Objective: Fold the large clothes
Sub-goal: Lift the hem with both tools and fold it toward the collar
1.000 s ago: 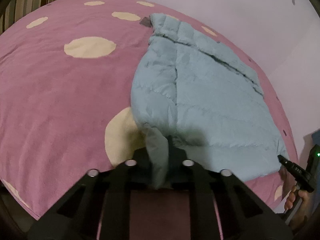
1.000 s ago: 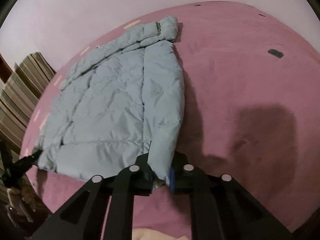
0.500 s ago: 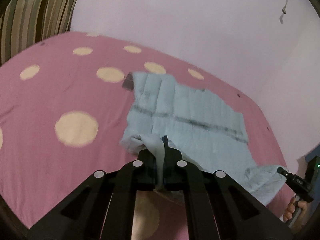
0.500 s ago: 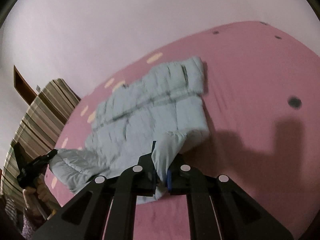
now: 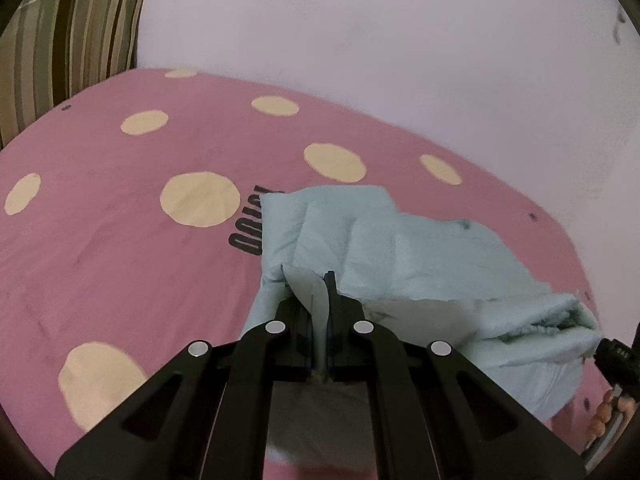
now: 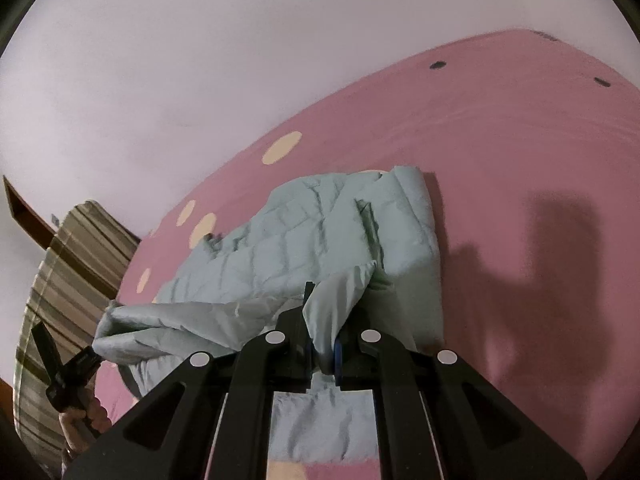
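We've got the left gripper (image 5: 320,312) and right gripper (image 6: 320,320) each clamped tight on the jacket's (image 5: 420,264) hem, lifted over the bed (image 5: 120,260). Fold half done; laying down and smoothing left.

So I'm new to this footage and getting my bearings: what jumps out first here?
A pale blue puffer jacket lies half lifted on a pink bedspread with cream dots. Each gripper is shut on a corner of its near edge: left gripper, right gripper. A striped cushion stands far left by the wall.
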Tool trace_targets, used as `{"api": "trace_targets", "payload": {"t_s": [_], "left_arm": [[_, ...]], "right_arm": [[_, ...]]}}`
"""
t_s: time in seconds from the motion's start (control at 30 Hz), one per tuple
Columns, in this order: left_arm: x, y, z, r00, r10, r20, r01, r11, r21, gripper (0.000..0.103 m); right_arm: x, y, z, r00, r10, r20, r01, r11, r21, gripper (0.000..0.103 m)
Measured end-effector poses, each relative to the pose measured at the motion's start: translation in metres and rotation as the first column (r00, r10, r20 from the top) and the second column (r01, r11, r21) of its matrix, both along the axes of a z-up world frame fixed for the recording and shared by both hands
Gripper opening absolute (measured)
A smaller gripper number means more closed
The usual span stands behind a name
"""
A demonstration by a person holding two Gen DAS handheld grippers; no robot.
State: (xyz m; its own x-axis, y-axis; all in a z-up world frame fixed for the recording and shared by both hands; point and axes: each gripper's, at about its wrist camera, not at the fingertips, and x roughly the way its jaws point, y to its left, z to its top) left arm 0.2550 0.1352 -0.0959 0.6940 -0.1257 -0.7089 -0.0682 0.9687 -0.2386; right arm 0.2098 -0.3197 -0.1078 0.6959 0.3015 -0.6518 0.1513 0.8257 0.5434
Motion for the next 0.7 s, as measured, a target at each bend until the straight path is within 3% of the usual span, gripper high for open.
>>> {"api": "trace_targets", "payload": {"t_s": [0.27,0.5,0.6,0.67,0.7], "left_arm": [[0.045,-0.003,-0.058,0.995,0.006,-0.099,-0.002,0.999,0.042,0.004],[0.045,-0.006,-0.058,0.996,-0.011,-0.085,0.017,0.998,0.064,0.005],[0.04,-0.002,-0.047,0.998,-0.019,-0.062,0.022,0.999,0.048,0.013],[0.037,0.0,-0.039,0.999,-0.022,-0.044,0.024,0.999,0.039,0.021],[0.034,0.001,-0.033,0.999,-0.024,-0.03,0.025,0.999,0.035,0.03]], "right_arm": [[0.05,0.001,-0.051,0.995,0.012,-0.098,-0.014,1.0,-0.014,0.007],[0.05,-0.004,-0.055,0.996,0.009,-0.09,-0.008,1.0,0.013,0.009],[0.045,-0.01,-0.048,0.997,0.005,-0.079,-0.003,1.0,0.028,0.022],[0.037,-0.018,-0.041,0.998,-0.005,-0.06,0.007,0.999,0.034,0.041],[0.033,-0.021,-0.036,0.999,-0.013,-0.049,0.014,0.999,0.035,0.045]]}}
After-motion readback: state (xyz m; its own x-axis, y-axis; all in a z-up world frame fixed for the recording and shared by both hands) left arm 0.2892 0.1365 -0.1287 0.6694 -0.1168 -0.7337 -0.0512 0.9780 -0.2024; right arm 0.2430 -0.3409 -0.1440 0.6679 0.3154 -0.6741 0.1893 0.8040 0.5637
